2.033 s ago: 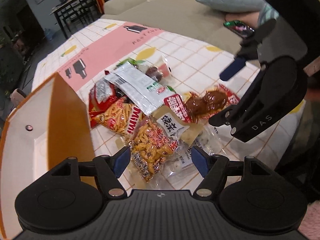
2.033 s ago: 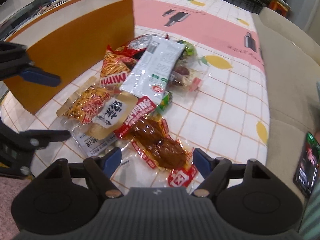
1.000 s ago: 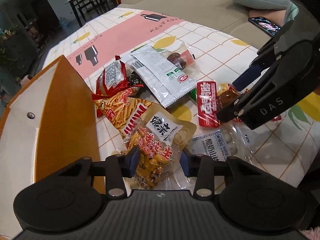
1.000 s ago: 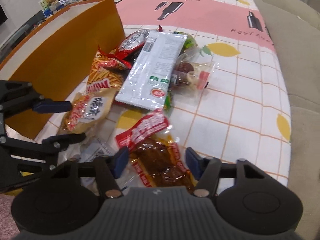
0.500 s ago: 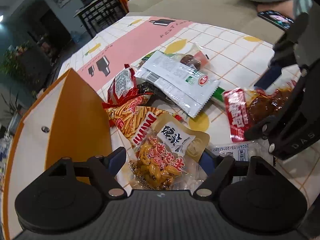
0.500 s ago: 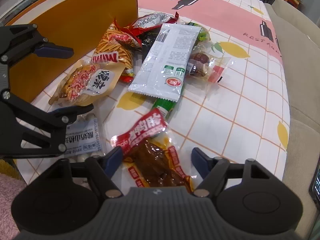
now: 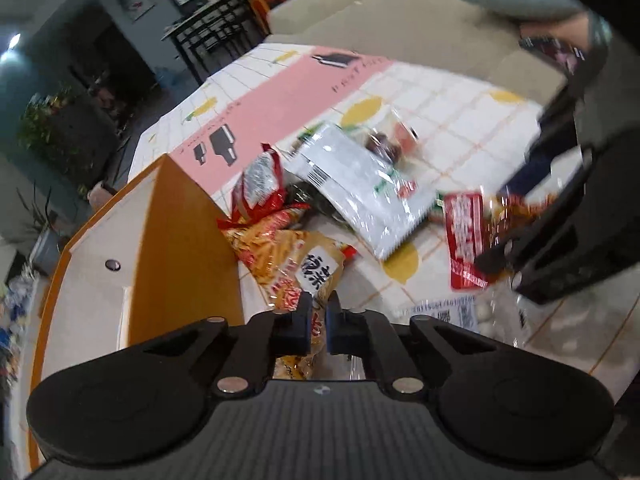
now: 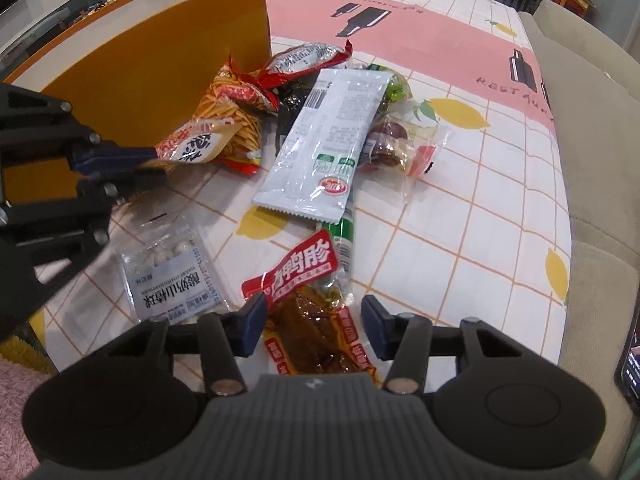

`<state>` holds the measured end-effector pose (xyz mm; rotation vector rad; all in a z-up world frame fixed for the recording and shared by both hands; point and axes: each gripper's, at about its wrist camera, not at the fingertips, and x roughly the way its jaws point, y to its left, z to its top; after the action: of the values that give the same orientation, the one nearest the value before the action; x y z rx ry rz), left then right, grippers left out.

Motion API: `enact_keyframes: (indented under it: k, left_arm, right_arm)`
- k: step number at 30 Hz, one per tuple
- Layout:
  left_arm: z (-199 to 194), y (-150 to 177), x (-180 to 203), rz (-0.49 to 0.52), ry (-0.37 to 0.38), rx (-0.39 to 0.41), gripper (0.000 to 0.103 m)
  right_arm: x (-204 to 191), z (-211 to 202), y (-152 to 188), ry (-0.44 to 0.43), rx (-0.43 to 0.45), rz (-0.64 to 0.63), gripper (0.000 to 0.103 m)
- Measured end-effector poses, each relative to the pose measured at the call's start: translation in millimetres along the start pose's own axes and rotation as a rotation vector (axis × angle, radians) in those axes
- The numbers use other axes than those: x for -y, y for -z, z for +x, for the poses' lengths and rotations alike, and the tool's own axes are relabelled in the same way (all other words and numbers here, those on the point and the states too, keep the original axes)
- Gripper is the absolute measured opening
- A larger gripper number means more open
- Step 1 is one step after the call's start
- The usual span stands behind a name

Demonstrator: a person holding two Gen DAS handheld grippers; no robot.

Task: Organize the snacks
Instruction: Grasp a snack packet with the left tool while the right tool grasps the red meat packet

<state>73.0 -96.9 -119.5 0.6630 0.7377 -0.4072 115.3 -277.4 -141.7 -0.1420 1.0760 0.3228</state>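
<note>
Beside the orange box (image 8: 160, 64), nearly every snack still lies on the bench (image 8: 460, 216). The left gripper (image 7: 318, 320) has just closed on the yellow pouch (image 8: 200, 146); the right gripper (image 8: 312, 320), closing, straddles the red-labelled meat pack (image 8: 308, 312).

Left hand-held gripper (image 7: 318, 322) now clamped on tan snack pouch (image 7: 316, 276).

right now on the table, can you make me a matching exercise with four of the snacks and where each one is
Things:
1. tan packet
2. red packet
3. white packet
4. clear bag

Places:
a. between the right claw's fingers
b. flat in the middle of the pile
c. pinched by the left claw
d. on the cloth below the left claw

Pairs: 1-c, 2-a, 3-b, 4-d
</note>
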Motion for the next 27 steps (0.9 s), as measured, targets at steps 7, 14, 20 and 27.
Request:
enact_keyframes:
  k: [7, 14, 20, 27]
  left_arm:
    - [-34.4, -13.9, -33.6, -0.233, 0.09, 0.048, 0.0]
    - [-54.8, -22.1, -51.0, -0.391, 0.293, 0.078, 0.0]
    - [-35.9, -23.5, -47.5, -0.467, 0.412, 0.024, 0.0]
    - [-24.1, -17.7, -47.5, -0.476, 0.384, -0.018, 0.002]
  right_arm:
    - [6.6, -16.3, -5.6, -0.018, 0.068, 0.046, 0.017]
    - [13.7, -23.7, -6.8, -0.062, 0.101, 0.116, 0.005]
    - [11.0, -36.1, -6.1, -0.091, 0.165, 0.137, 0.0]
    - [4.2, -29.0, -5.7, -0.123, 0.139, 0.095, 0.004]
